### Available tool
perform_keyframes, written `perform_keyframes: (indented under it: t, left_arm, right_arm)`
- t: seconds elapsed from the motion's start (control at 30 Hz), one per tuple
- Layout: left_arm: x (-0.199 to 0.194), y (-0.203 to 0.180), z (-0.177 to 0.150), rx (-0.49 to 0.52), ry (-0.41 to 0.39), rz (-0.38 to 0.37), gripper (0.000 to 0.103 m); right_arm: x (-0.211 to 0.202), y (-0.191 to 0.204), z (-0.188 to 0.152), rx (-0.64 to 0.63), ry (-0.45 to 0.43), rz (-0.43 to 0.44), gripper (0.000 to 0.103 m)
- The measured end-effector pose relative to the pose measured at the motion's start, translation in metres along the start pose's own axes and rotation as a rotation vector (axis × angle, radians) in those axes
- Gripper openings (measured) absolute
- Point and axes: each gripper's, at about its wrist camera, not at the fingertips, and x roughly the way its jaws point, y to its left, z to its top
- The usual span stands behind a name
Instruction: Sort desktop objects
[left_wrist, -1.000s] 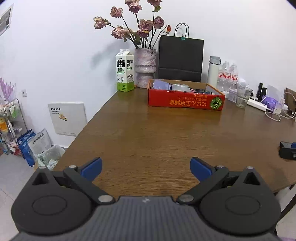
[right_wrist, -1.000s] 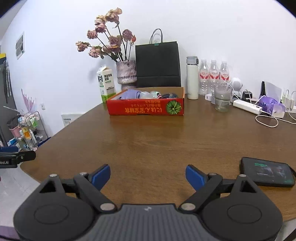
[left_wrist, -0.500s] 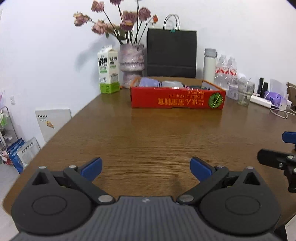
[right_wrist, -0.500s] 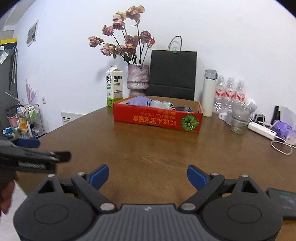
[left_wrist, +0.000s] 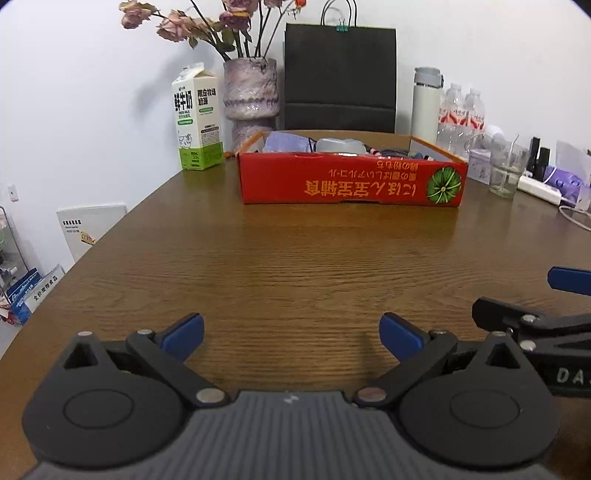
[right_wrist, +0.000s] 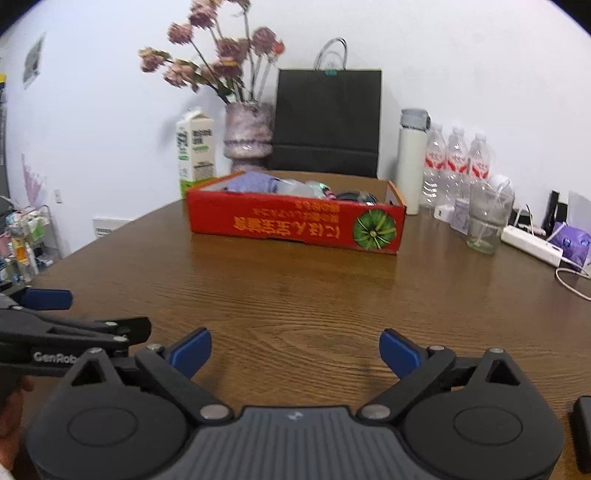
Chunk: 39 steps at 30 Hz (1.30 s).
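The red box (left_wrist: 351, 182) is the landmark: a shallow cardboard tray with upside-down orange lettering and a green melon picture on its near wall, standing on the brown wood-grain surface (left_wrist: 295, 266). Inside it lie a lilac cloth, a clear plastic item and some dark cords, all partly hidden by the wall, so no more can be told of them.

Well in front of the red box, the left claw (left_wrist: 291, 332) hangs over bare wood with its blue-padded fingers (left_wrist: 183, 332) spread wide and nothing between them. The right claw (right_wrist: 295, 350) is also in front of the box, its jaws wide after having just been opening, and nothing lies between its blue pads either. The two claws sit side by side: from the left wrist view the right one shows at the far right edge, and from the right wrist view the left one shows at the far left edge, with part of a hand (right_wrist: 11, 402) below it.

Behind the red box to its left stand a milk carton (left_wrist: 197, 118) and a mottled vase (left_wrist: 251, 99) of dried roses; directly behind it is a black paper bag (left_wrist: 340, 77). To the box's right stand a white flask (left_wrist: 426, 107), water bottles (right_wrist: 456, 166), a glass (right_wrist: 484, 221) and a white power strip (right_wrist: 532, 245). A dark flat device (right_wrist: 583, 435) lies at the right edge, far nearer than the box
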Motion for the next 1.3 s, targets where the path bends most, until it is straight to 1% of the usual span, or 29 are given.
perform_keyframes:
  t: [0.1, 0.2, 0.23, 0.43, 0.5, 0.63, 1.3]
  left_arm:
    - [0.010, -0.002, 0.001, 0.008, 0.021, -0.002, 0.103]
    - [0.022, 0.001, 0.006, -0.022, 0.088, -0.023, 0.103]
    - [0.026, 0.002, 0.007, -0.037, 0.099, -0.029, 0.103]
    - [0.041, 0.002, 0.016, -0.027, 0.106, -0.018, 0.103]
    - [0.044, 0.002, 0.017, -0.024, 0.108, -0.021, 0.103]
    - [0.047, 0.000, 0.019, -0.026, 0.109, -0.017, 0.103]
    - [0.049, 0.000, 0.020, -0.028, 0.110, -0.016, 0.103]
  right_arm:
    - [0.019, -0.006, 0.003, 0.025, 0.054, -0.029, 0.099]
    - [0.031, -0.011, 0.006, 0.040, 0.079, -0.034, 0.099]
    - [0.034, -0.012, 0.007, 0.039, 0.087, -0.035, 0.099]
    - [0.054, -0.013, 0.009, 0.033, 0.168, -0.050, 0.100]
    - [0.057, -0.014, 0.010, 0.039, 0.176, -0.043, 0.103]
    - [0.062, -0.018, 0.012, 0.064, 0.183, -0.050, 0.103]
    - [0.063, -0.016, 0.012, 0.059, 0.183, -0.044, 0.103]
